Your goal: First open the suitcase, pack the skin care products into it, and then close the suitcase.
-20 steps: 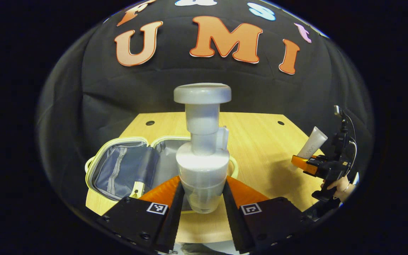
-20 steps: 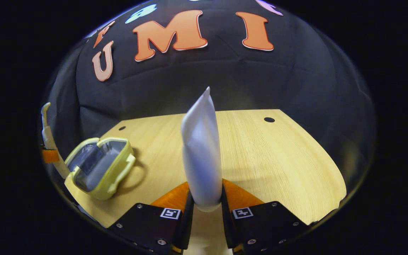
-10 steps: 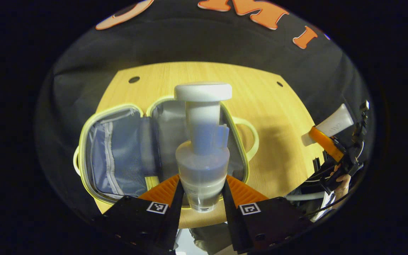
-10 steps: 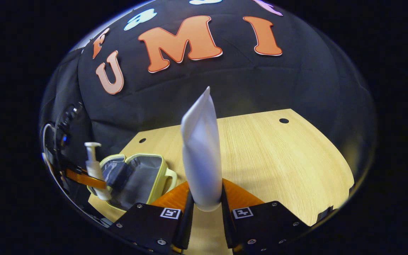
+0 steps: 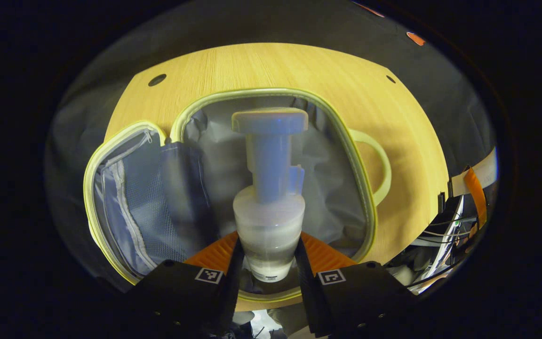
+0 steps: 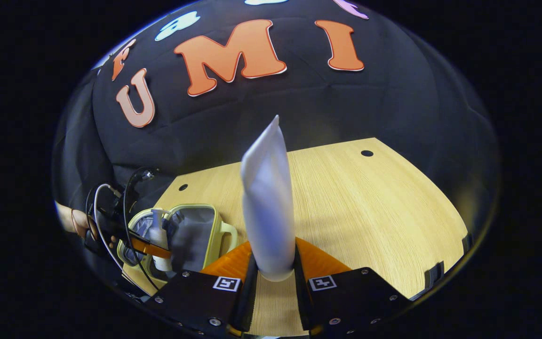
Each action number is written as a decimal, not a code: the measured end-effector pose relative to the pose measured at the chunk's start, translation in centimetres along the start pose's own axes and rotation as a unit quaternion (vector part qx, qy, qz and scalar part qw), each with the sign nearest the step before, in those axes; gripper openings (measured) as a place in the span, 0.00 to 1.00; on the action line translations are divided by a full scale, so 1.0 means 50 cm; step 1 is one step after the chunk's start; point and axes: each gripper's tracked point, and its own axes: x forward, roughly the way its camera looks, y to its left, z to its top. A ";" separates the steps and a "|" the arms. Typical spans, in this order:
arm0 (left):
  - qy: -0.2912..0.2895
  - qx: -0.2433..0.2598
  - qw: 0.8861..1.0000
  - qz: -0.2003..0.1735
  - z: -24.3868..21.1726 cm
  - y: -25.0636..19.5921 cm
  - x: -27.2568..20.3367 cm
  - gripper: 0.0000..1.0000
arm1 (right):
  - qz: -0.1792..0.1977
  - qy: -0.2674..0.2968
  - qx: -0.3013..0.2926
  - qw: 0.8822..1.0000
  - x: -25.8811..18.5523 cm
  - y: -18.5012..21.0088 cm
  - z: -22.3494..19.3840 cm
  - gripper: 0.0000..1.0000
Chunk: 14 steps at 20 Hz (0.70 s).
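The left gripper (image 5: 267, 254) pinches a rigid pump bottle (image 5: 269, 197) by its lower body, over the open suitcase (image 5: 346, 141) on the worktop (image 5: 271, 66). It looks top-heavy, so that low grip suits it. The right gripper (image 6: 271, 268) pinches a soft, squeezable tube (image 6: 267, 197) at its base, well apart from the suitcase.

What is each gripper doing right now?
Left gripper: shut on the pump bottle.
Right gripper: shut on the white tube.

Open suitcase (image 5: 271, 92) lies on wooden table (image 5: 407, 122).
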 end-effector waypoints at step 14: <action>-0.089 0.013 0.996 -0.002 0.036 -0.018 -0.044 0.99 | 0.019 0.018 -0.027 0.999 0.019 0.078 0.026 0.39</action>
